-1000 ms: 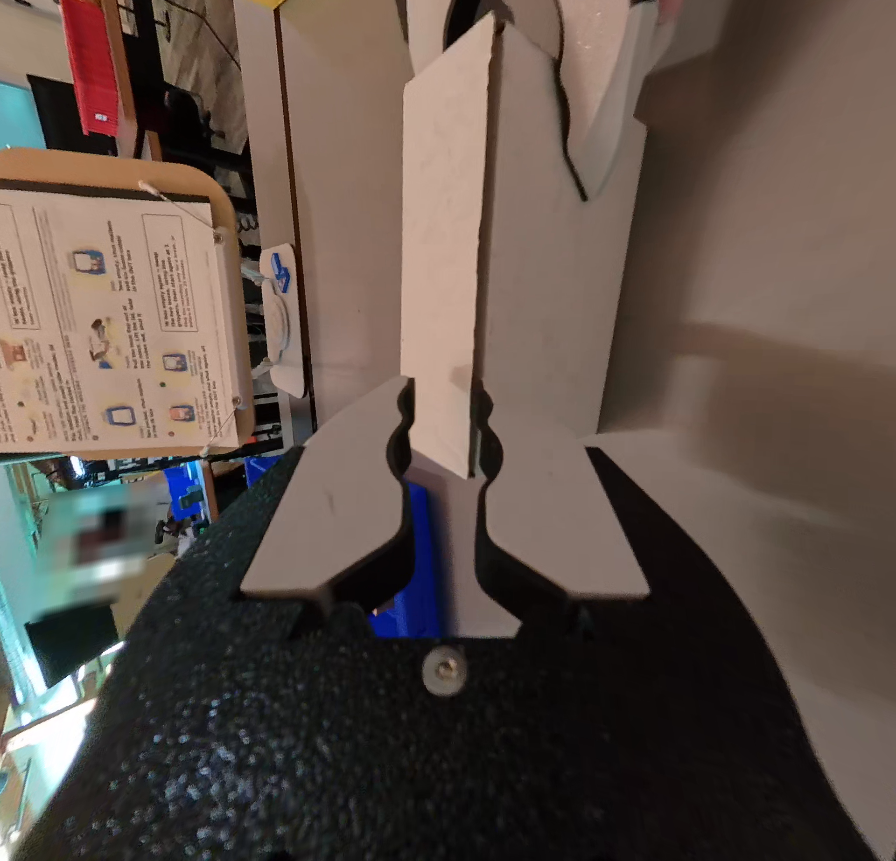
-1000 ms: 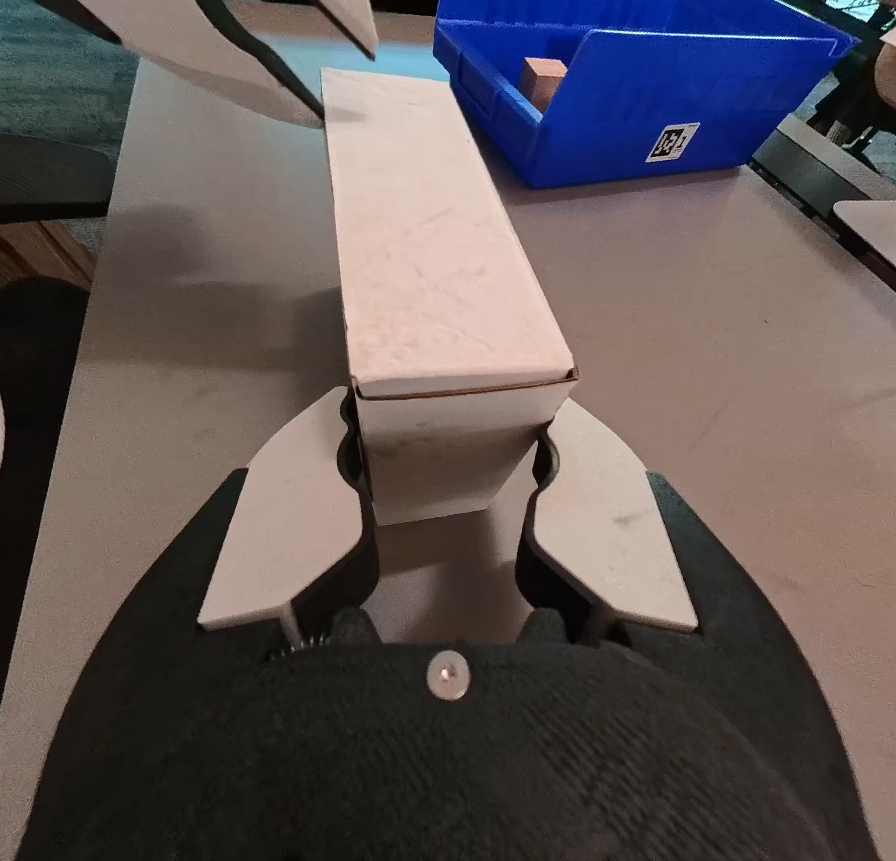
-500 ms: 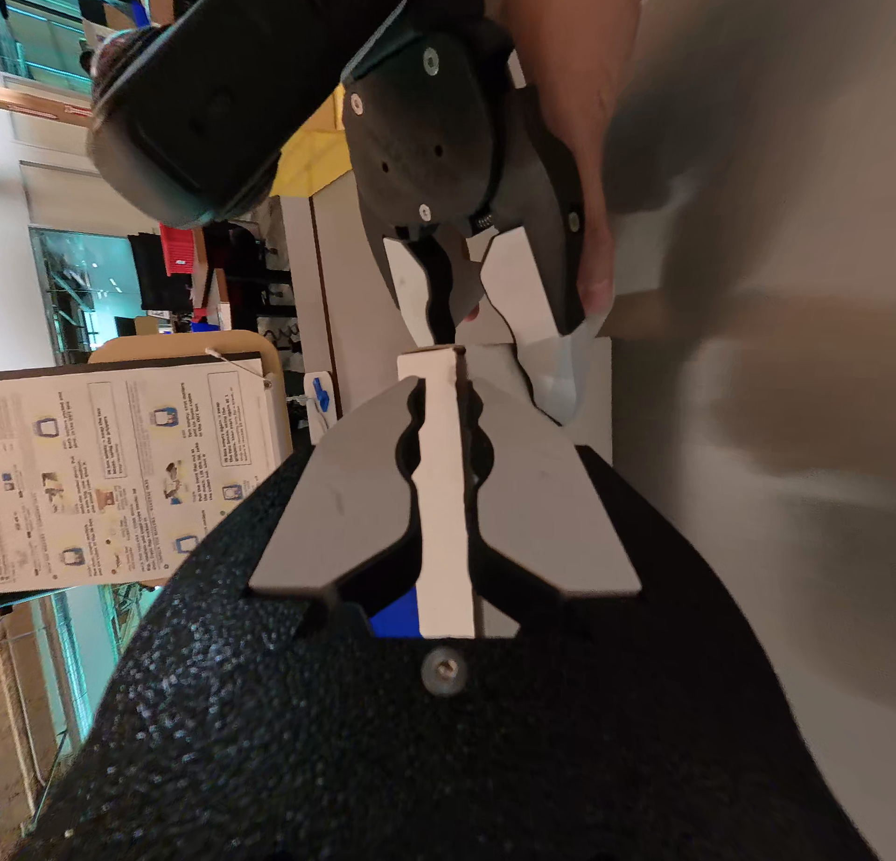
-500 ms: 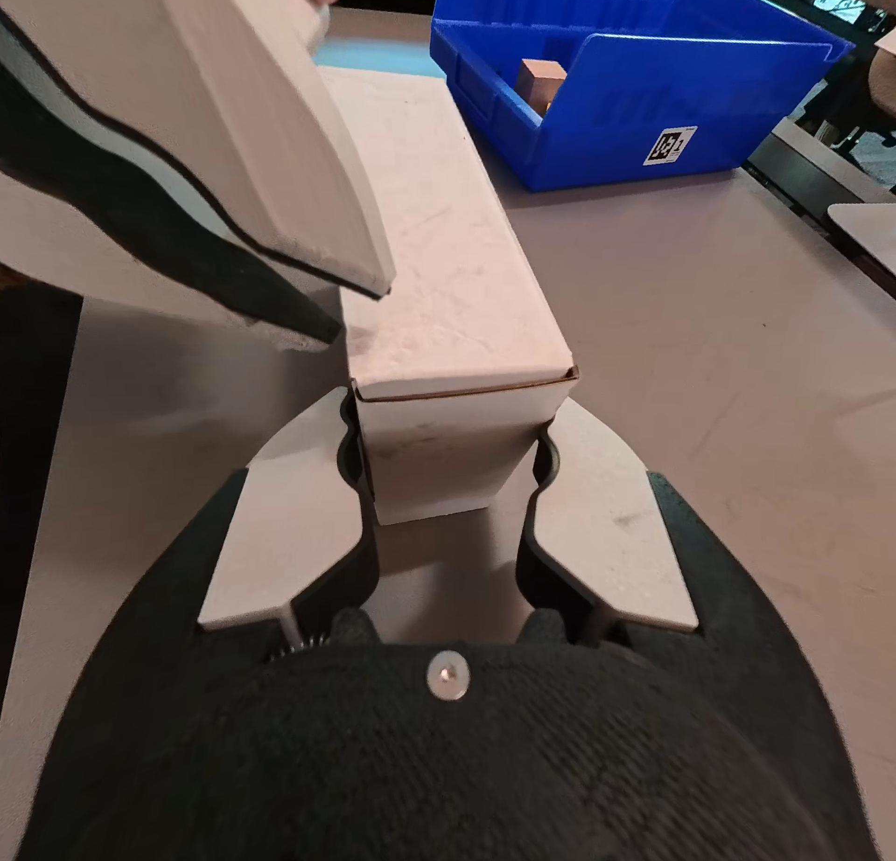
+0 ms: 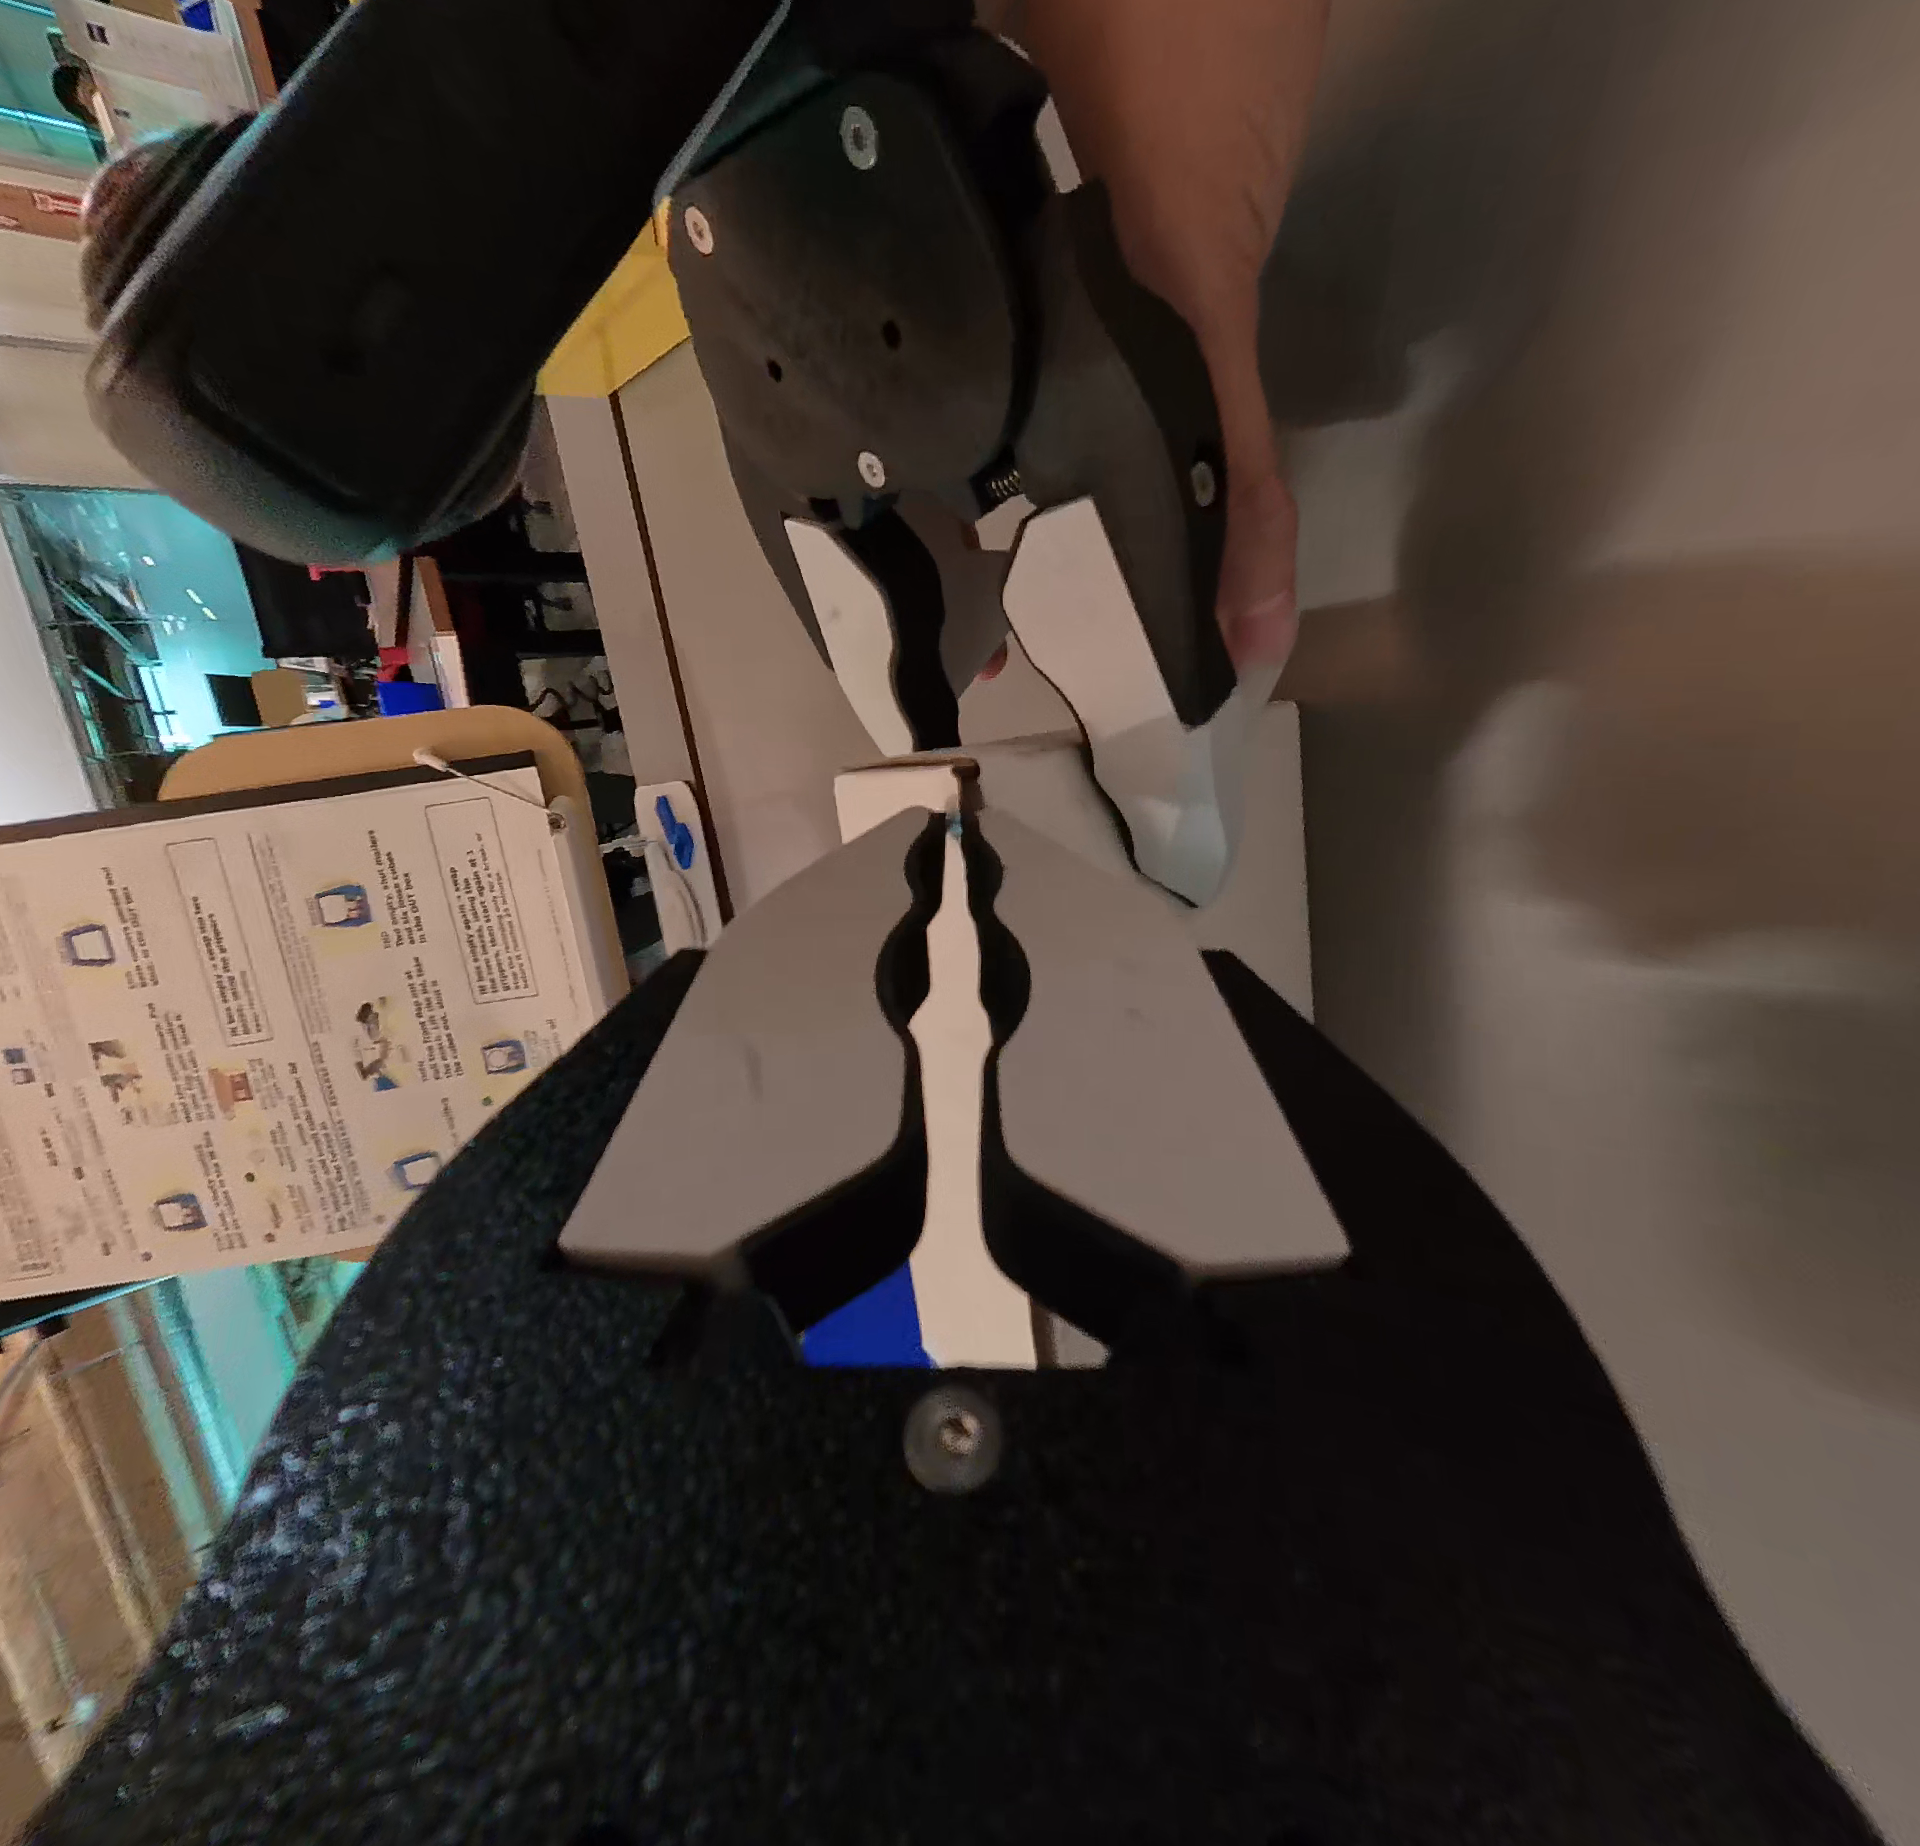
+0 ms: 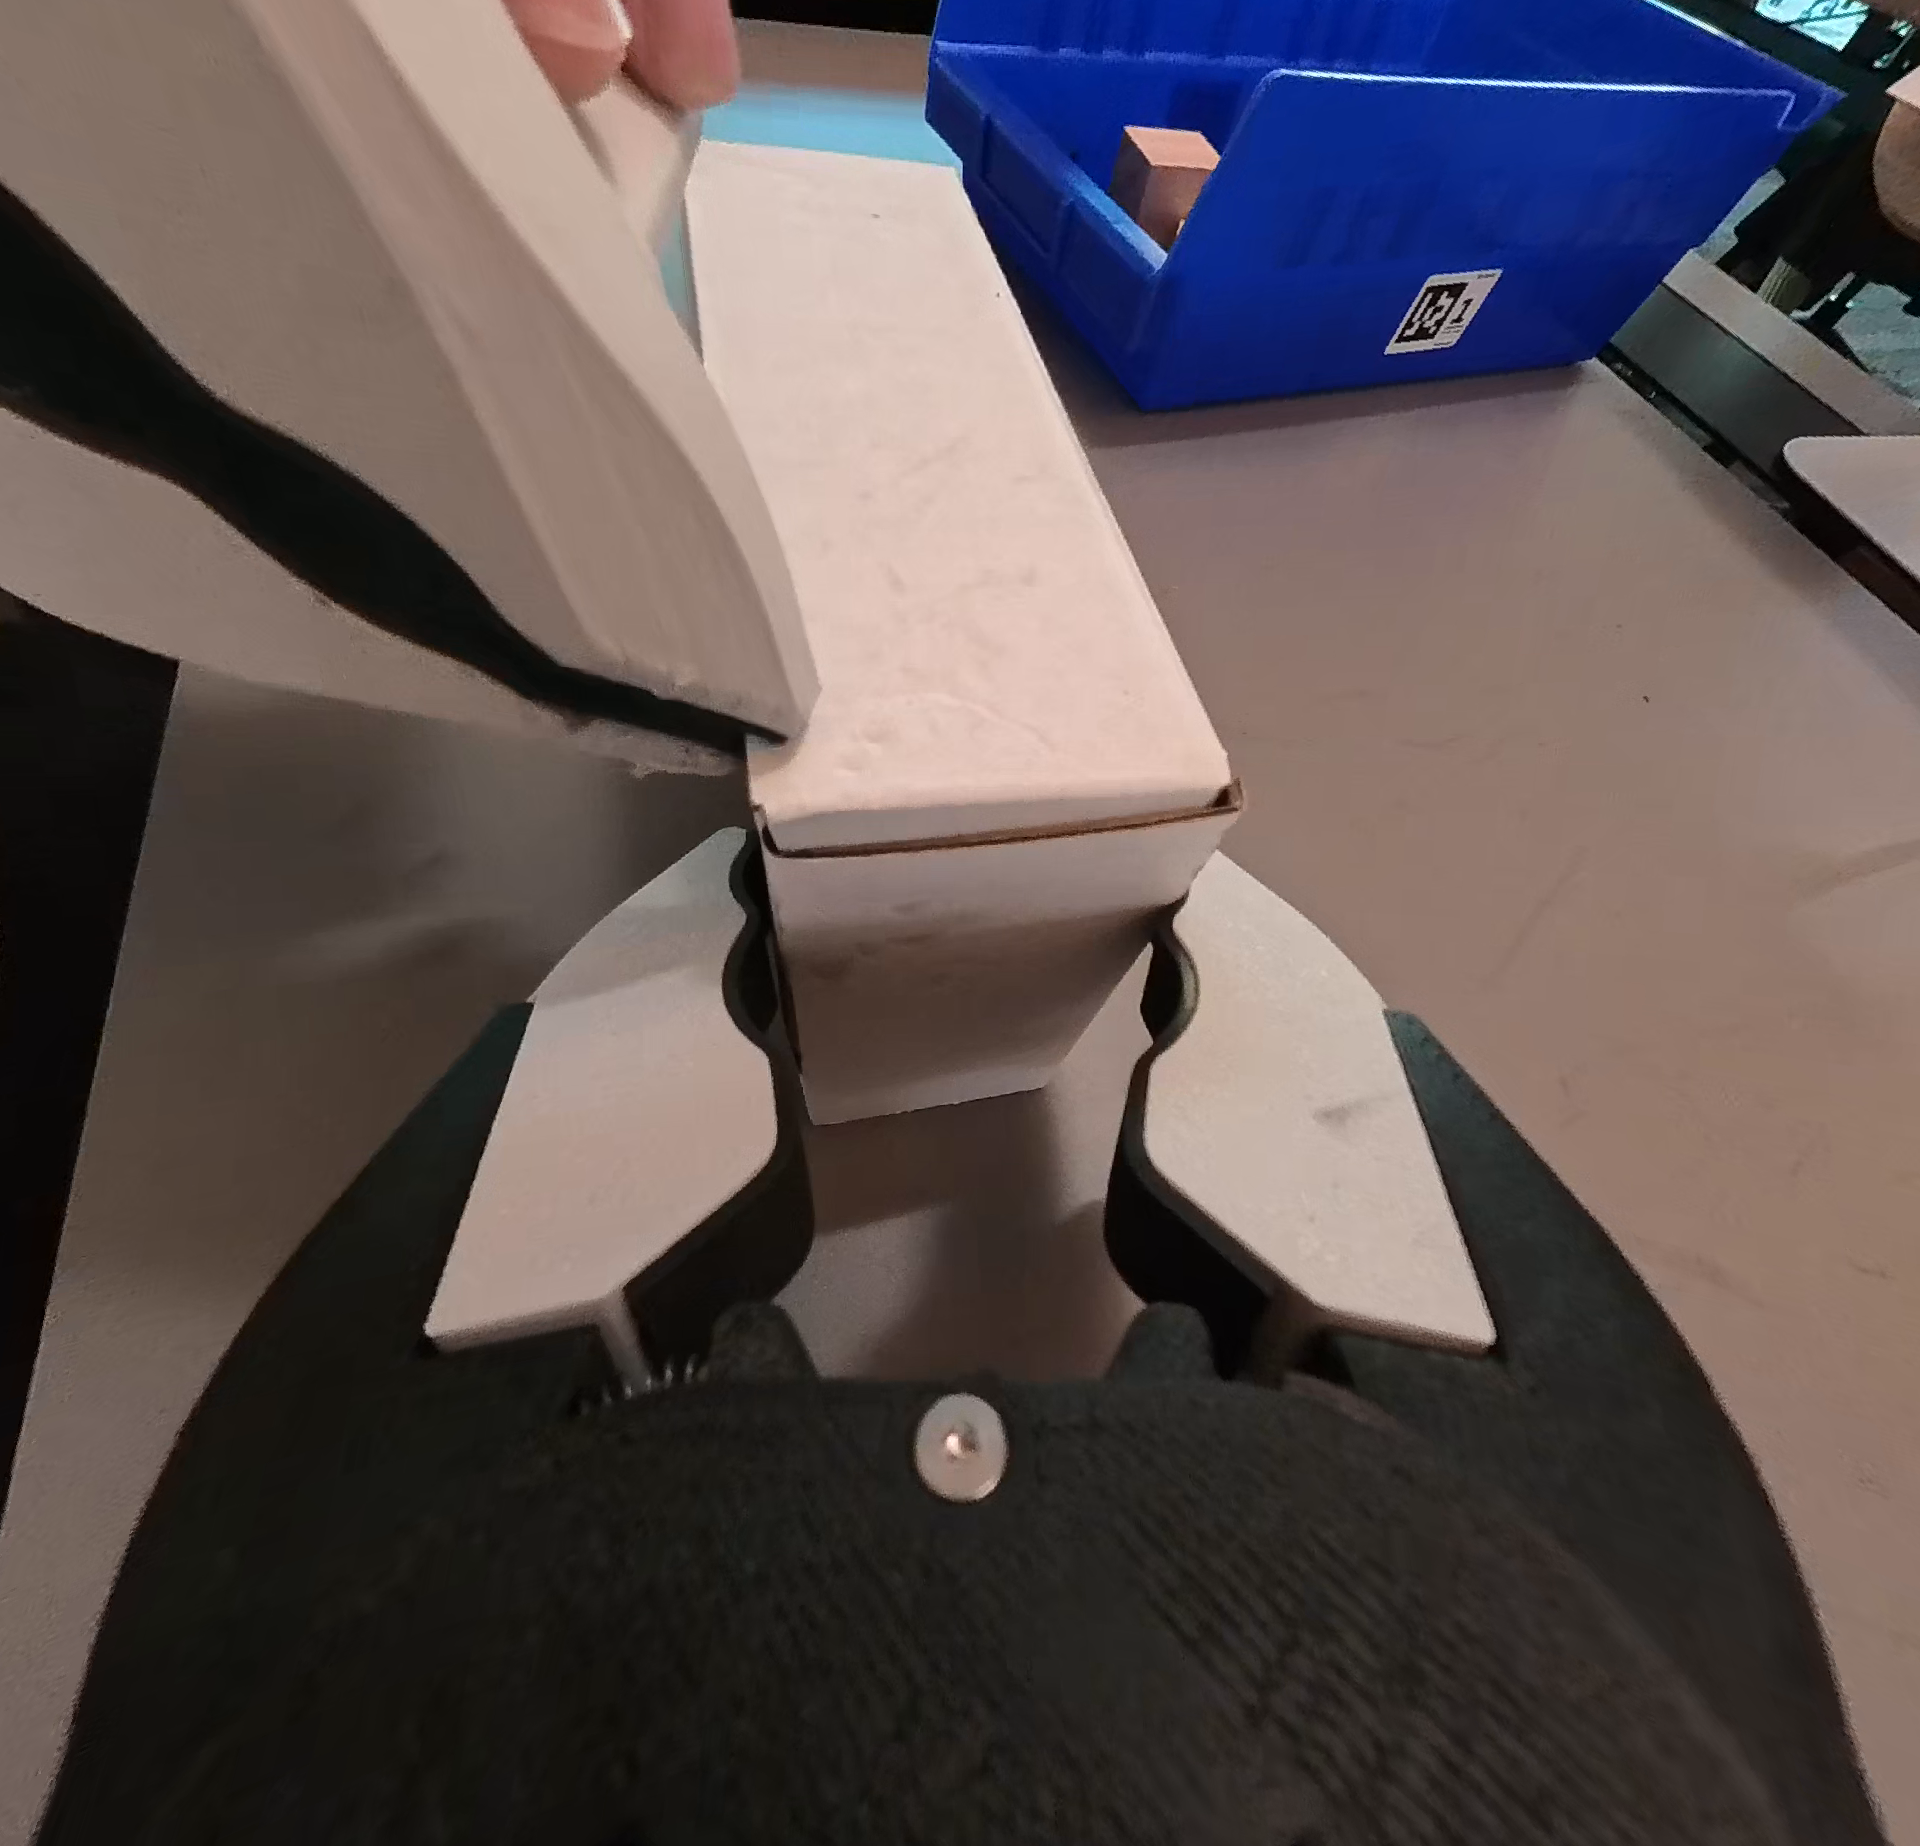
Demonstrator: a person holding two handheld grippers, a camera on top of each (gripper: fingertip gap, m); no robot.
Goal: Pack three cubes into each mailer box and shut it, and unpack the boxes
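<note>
A long white mailer box (image 6: 935,549) lies closed on the grey table (image 6: 1507,913). My right gripper (image 6: 961,861) is shut on its near end, one finger on each side wall. My left gripper (image 6: 769,742) comes in from the upper left, and its tips touch the box's top left edge near that end. In the left wrist view the left gripper (image 5: 951,828) has its jaws together at the tips, right at the box (image 5: 1262,861) corner. I cannot tell whether cardboard is pinched between them. The right gripper (image 5: 997,695) and the hand holding it face this camera.
A blue bin (image 6: 1403,269) stands at the back right of the table with a wooden cube (image 6: 1164,160) inside. A printed instruction sheet on a board (image 5: 260,1017) stands beyond the table's edge. A second table edge (image 6: 1860,487) shows at the far right.
My left gripper slid along the box's top edge from the far end to the near end and closed its jaws. The right gripper and the box stayed still.
</note>
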